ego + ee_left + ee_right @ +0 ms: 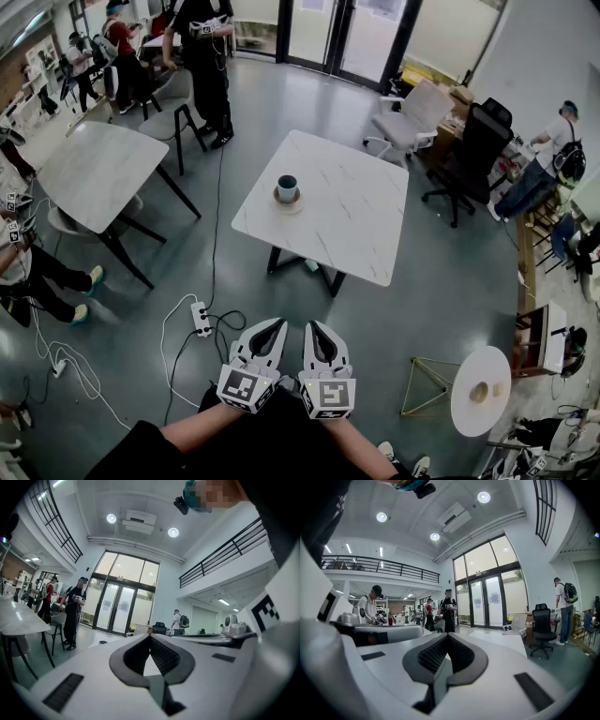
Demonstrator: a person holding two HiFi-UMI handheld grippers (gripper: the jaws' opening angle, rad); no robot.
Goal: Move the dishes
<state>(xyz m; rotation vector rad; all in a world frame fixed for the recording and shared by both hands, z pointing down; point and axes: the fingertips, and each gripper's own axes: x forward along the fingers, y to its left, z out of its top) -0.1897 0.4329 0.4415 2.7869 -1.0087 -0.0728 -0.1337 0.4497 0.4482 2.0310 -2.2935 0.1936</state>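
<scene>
Holds the left gripper and the right gripper side by side, close to the body and roughly level, each with its jaws pressed together tip to tip and nothing between them. Keeps both well apart from the dishes: a blue-grey cup upright on a brownish saucer, set toward the far left part of the white marble table ahead. Stands over grey floor with a white power strip and cables just left of the grippers.
</scene>
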